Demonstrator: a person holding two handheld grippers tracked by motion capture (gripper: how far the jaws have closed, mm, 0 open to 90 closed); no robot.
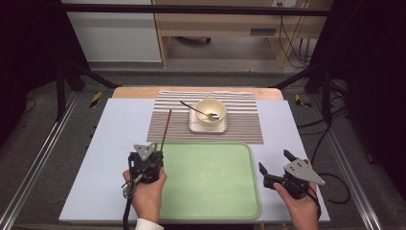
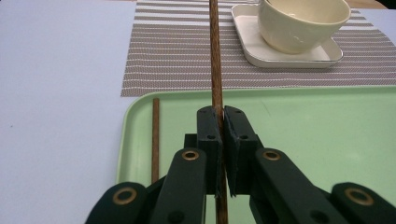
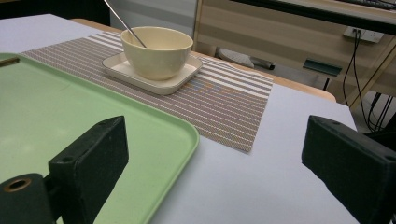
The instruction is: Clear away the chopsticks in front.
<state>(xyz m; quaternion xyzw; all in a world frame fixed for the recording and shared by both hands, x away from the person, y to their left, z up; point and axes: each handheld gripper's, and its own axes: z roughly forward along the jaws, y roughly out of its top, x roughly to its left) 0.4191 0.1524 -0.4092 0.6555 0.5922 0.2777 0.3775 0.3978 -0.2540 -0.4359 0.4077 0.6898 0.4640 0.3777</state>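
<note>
My left gripper (image 1: 156,152) (image 2: 223,115) is shut on a brown chopstick (image 1: 166,127) (image 2: 215,65) over the left rim of the green tray (image 1: 210,191) (image 2: 303,140). The stick points forward over the striped placemat (image 1: 239,127). A second chopstick (image 2: 155,140) lies inside the tray along its left edge. A cream bowl (image 1: 209,112) (image 2: 299,23) (image 3: 156,51) holding a metal spoon (image 1: 194,109) (image 3: 123,21) stands on a white square plate (image 1: 207,127) (image 2: 280,58). My right gripper (image 1: 274,160) (image 3: 215,154) is open and holds nothing, just right of the tray.
A pale blue mat (image 1: 110,158) covers the table under the tray and placemat. Black frame legs (image 1: 60,91) stand left and right of the table. Cables (image 1: 335,182) trail on the floor at the right. A wooden desk (image 1: 215,24) stands behind.
</note>
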